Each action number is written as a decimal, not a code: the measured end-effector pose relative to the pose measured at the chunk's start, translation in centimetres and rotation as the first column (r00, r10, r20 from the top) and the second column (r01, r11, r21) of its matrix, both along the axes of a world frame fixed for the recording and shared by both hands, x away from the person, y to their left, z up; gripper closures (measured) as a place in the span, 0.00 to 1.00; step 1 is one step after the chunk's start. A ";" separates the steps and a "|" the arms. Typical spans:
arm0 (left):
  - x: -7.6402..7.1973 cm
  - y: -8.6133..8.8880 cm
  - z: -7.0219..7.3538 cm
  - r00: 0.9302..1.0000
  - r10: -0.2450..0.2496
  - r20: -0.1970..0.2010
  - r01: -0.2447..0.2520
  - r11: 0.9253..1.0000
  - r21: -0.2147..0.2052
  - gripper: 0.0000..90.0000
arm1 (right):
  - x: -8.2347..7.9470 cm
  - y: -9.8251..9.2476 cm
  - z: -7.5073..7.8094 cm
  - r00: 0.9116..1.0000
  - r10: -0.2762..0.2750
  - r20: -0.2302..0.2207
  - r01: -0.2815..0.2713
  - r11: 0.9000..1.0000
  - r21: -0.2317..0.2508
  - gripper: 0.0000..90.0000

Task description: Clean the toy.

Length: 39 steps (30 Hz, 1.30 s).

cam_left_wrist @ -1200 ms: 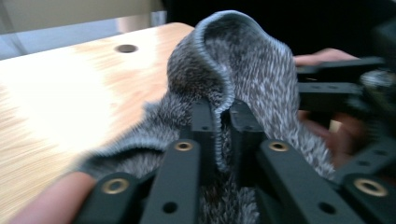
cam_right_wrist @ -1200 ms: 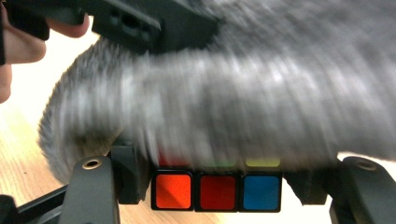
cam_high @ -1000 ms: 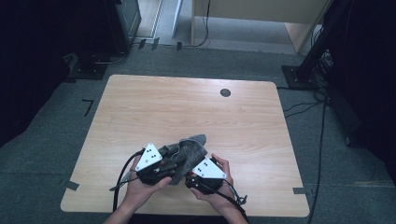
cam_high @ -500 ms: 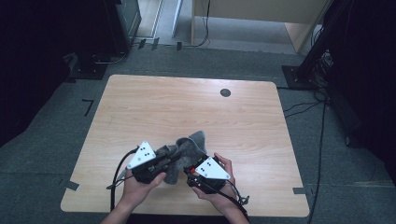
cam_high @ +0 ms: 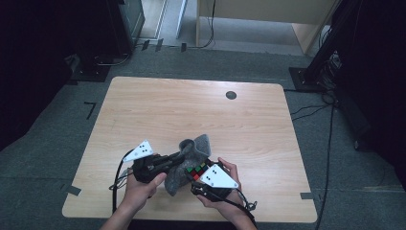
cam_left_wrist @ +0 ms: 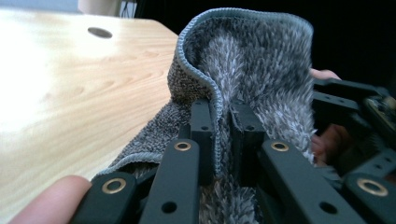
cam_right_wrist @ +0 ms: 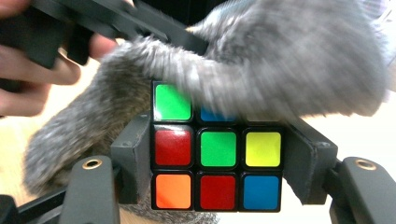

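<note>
A scrambled puzzle cube [cam_right_wrist: 217, 161] with coloured stickers sits between the pads of my right gripper [cam_right_wrist: 217, 158], which is shut on it; in the high view the puzzle cube [cam_high: 196, 170] shows just left of the right gripper [cam_high: 203, 178] near the table's front edge. A fuzzy grey cloth [cam_left_wrist: 252, 65] is pinched in my left gripper [cam_left_wrist: 222, 130], whose jaws have just closed on a fold of it. The grey cloth [cam_right_wrist: 280, 65] drapes over the cube's top. From above, the grey cloth [cam_high: 194, 148] bunches between both hands, with the left gripper [cam_high: 174, 160] at its left.
The wooden table [cam_high: 191, 110] has a small round dark hole [cam_high: 231, 95] near its far edge. Black stands and cables lie on the floor around the table.
My left gripper has moved left along the front of the table and closed on the cloth, pulling it across the cube. The right gripper has stayed in place with the cube.
</note>
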State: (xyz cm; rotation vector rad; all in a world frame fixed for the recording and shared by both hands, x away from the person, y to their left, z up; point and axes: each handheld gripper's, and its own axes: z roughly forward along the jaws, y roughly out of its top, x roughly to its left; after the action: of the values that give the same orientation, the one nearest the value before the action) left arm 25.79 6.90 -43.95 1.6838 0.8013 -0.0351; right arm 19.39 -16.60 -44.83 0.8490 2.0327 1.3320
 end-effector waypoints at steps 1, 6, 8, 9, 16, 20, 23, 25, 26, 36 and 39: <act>0.2 0.1 0.1 0.999 -0.037 -0.030 0.035 0.998 -0.044 0.92 | 0.0 0.0 0.1 1.000 0.004 0.002 -0.004 1.000 0.003 0.39; 0.1 -0.5 0.4 0.995 -0.098 -0.028 0.095 0.992 -0.080 0.91 | 0.0 0.1 0.1 1.000 0.007 -0.003 -0.007 1.000 0.008 0.39; 0.6 0.0 -0.2 0.995 -0.071 -0.068 0.065 0.994 -0.084 0.91 | 0.0 0.1 0.1 1.000 0.004 -0.001 -0.004 1.000 -0.001 0.39; 1.0 0.4 -0.7 0.995 -0.051 -0.090 0.044 0.995 -0.087 0.91 | -0.1 0.1 0.1 1.000 0.005 0.000 -0.005 1.000 0.002 0.39; 1.8 1.2 -1.7 0.989 -0.057 -0.138 0.040 0.992 -0.122 0.91 | -0.3 -0.2 0.4 1.000 0.005 0.009 -0.005 1.000 0.018 0.39; 2.1 1.6 -1.9 0.987 -0.048 -0.152 0.028 0.992 -0.126 0.91 | -0.4 -0.2 0.5 1.000 0.003 0.017 -0.004 1.000 0.022 0.39; 2.6 2.0 -2.4 0.984 -0.044 -0.175 0.022 0.992 -0.126 0.91 | -0.6 -0.4 0.9 0.999 0.009 0.031 -0.011 0.998 0.055 0.39; 2.6 1.9 -2.7 0.980 -0.066 -0.190 0.039 0.989 -0.144 0.91 | -0.6 -0.5 1.4 0.999 0.015 0.043 -0.018 0.997 0.078 0.39; 2.5 1.7 -2.8 0.978 -0.088 -0.187 0.060 0.987 -0.150 0.91 | -0.7 -0.4 1.5 0.999 0.015 0.045 -0.018 0.996 0.083 0.39; 1.9 0.1 -3.2 0.972 -0.150 -0.183 0.128 0.984 -0.126 0.91 | -0.8 -0.8 2.1 0.998 0.007 0.068 -0.014 0.994 0.108 0.39; 2.1 1.0 -2.7 0.975 -0.137 -0.178 0.102 0.977 -0.189 0.92 | -0.6 -0.8 1.8 0.998 0.008 0.063 -0.015 0.995 0.103 0.39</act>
State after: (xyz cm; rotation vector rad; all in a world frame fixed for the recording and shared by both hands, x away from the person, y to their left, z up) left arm 27.86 7.95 -46.67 1.5708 0.8114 -0.3470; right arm 18.78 -17.44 -42.99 0.8314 1.9376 1.4633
